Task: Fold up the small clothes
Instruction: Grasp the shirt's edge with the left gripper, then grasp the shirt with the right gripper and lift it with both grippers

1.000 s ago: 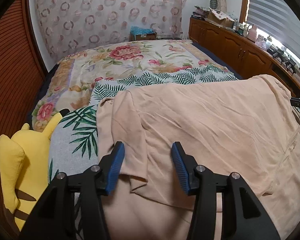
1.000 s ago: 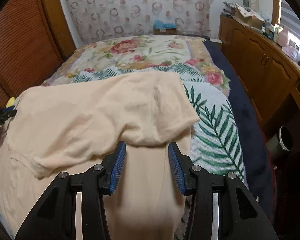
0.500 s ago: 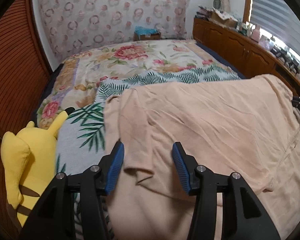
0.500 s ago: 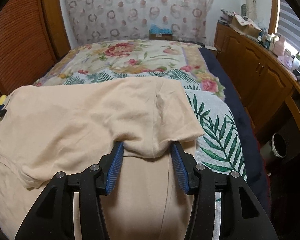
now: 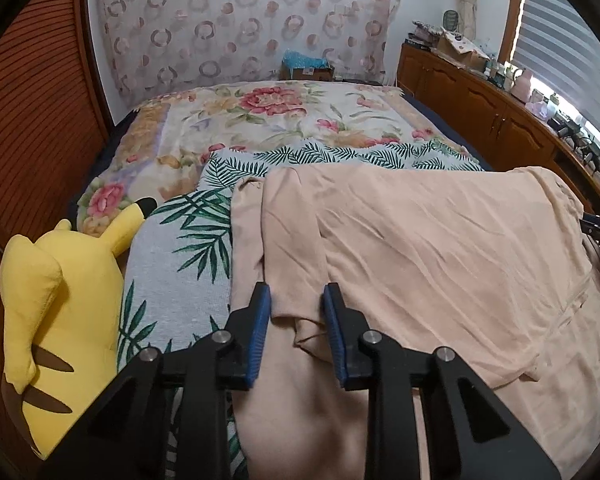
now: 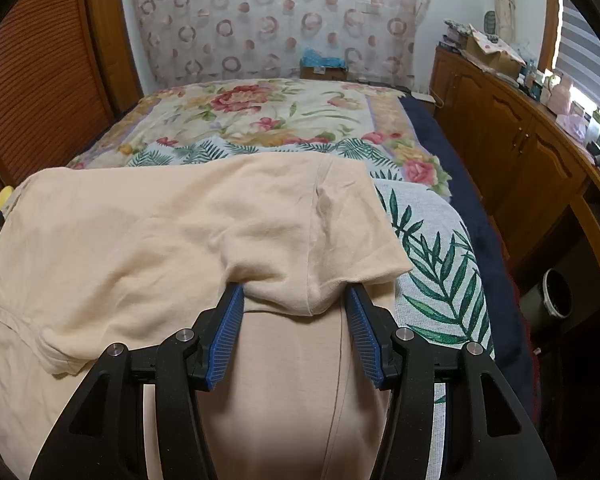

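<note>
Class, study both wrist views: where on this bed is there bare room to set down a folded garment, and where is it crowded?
Free: the floral quilt between the leaf-print cover and the circle-patterned curtain. Crowded: the near end, under the peach shirt, with the yellow plush toy at its left edge.

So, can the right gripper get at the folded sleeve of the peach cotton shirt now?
Probably yes. The right gripper has its blue pads either side of the folded sleeve of the peach cotton shirt, open, and nothing lies between them and the cloth.
</note>
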A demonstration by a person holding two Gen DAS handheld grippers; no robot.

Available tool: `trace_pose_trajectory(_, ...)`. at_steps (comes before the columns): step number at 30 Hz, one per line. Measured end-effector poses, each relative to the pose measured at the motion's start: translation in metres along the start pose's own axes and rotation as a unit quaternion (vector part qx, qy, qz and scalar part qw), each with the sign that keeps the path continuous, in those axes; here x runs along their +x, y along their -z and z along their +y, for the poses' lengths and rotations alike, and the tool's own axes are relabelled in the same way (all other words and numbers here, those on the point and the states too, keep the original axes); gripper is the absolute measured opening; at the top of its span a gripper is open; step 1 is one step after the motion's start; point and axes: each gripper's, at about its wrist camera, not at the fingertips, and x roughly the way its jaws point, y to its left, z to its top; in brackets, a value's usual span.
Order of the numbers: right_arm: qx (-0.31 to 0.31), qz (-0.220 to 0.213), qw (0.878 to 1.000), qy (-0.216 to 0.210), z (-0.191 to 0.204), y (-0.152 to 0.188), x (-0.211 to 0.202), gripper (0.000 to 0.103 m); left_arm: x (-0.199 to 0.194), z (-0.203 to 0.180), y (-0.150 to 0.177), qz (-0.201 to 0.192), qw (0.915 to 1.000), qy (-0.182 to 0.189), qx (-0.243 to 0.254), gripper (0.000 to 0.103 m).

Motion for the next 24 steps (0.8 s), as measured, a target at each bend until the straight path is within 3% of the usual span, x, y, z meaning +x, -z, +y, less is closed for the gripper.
trace_pose_trajectory(6, 0.001, 0.000, 1.000, -0.001, 0.000, 0.000, 0.000, 0.054, 0.002, -0.004, -0.001, 0.008, 0.9999, 0.005, 0.006, 0.034)
trace_pose_trajectory(11, 0.000, 0.000, 1.000, 0.000, 0.001, 0.000, 0.000, 0.054, 0.002, -0.014, -0.001, 0.010, 0.9995, 0.014, 0.025, 0.035)
trace_pose_trajectory(14, 0.006, -0.001, 1.000, -0.006, 0.000, 0.000, 0.000, 0.054, 0.001, -0.013, -0.002, 0.008, 0.9996, 0.012, 0.023, 0.018)
trace_pose_trajectory(15, 0.007, -0.001, 1.000, -0.007, -0.001, 0.000, 0.000, 0.054, 0.000, -0.011, -0.003, 0.007, 0.9998, 0.011, 0.017, 0.005)
trace_pose_trajectory(24, 0.013, -0.004, 1.000, -0.013, -0.008, 0.001, -0.004, 0.054, -0.017, 0.003, -0.006, -0.029, 0.9994, 0.019, -0.006, 0.003)
